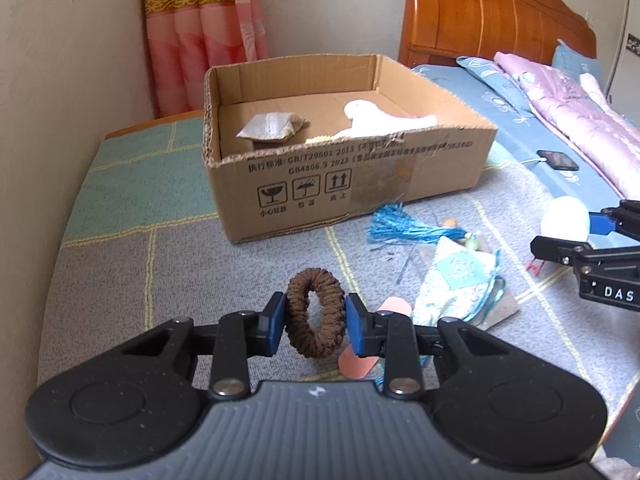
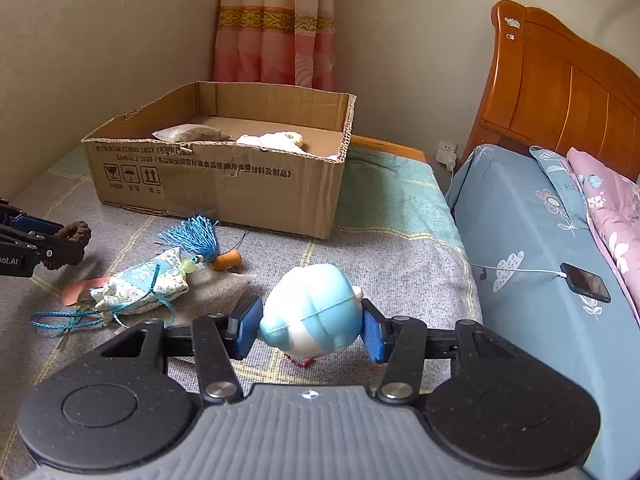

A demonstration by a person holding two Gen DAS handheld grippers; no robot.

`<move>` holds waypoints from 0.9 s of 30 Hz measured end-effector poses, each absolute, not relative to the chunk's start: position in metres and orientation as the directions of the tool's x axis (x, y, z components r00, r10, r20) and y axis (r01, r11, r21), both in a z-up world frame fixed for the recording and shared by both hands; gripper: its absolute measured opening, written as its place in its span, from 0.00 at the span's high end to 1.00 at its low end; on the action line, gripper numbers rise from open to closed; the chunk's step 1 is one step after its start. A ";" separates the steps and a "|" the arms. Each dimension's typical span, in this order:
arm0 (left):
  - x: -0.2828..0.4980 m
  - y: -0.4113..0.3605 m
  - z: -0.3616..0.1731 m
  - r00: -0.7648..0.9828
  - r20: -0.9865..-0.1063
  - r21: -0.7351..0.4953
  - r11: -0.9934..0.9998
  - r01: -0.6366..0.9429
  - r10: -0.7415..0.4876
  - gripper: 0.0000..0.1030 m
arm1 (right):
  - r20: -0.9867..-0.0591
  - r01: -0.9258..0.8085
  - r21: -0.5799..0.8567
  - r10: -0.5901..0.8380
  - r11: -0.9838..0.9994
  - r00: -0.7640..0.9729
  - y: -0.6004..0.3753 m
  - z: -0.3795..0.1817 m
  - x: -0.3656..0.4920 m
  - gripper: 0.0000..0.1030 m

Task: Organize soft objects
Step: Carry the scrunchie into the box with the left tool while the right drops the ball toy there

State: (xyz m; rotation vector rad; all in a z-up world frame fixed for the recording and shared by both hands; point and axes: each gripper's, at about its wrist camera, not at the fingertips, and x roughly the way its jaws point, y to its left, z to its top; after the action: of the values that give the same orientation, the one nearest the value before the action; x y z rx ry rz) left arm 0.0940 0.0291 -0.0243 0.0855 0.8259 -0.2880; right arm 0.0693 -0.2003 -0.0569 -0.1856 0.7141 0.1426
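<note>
Cardboard box [image 1: 352, 184] holds a folded sachet [image 1: 272, 126] and white plush [image 1: 380, 120].

A black phone [image 2: 585, 282] on a white charging cable [image 2: 520, 270] lies on the bed's blue floral sheet [image 2: 520, 216], near the pink quilt [image 2: 612, 208].

One cardboard box [image 1: 344, 184] stands on the blanket, with two soft things inside: one grey folded pouch [image 1: 272, 126] and one white cloth toy [image 1: 380, 120]. In front of the box lie one blue tassel [image 2: 192, 236], one patterned sachet [image 2: 144, 284], one orange peg [image 2: 228, 260] and one pink strip [image 1: 360, 360]. Two claws each carry one thing: one brown hair tie [image 1: 316, 312], one blue-and-white toy [image 2: 312, 312]. One phone [image 2: 586, 282] lies right of the box.
</note>
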 end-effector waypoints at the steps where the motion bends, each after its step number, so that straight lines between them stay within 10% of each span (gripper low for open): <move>1: 0.093 0.029 -0.020 0.643 -0.731 -0.040 0.955 0.293 -0.228 0.70 | -0.658 -0.199 -0.121 0.072 0.973 0.750 -0.200 -0.054 0.067 0.45; 27: 0.229 -0.015 0.069 0.739 -0.616 0.094 0.906 0.412 -0.272 0.70 | -0.565 -0.329 -0.141 0.197 0.934 0.801 -0.200 0.003 0.081 0.45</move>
State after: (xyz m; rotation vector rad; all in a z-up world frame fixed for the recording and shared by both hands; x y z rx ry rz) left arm 0.2287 -0.0147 0.0690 0.2313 0.6364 -0.3785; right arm 0.0814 -0.1997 0.0028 -0.2386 0.5765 0.2849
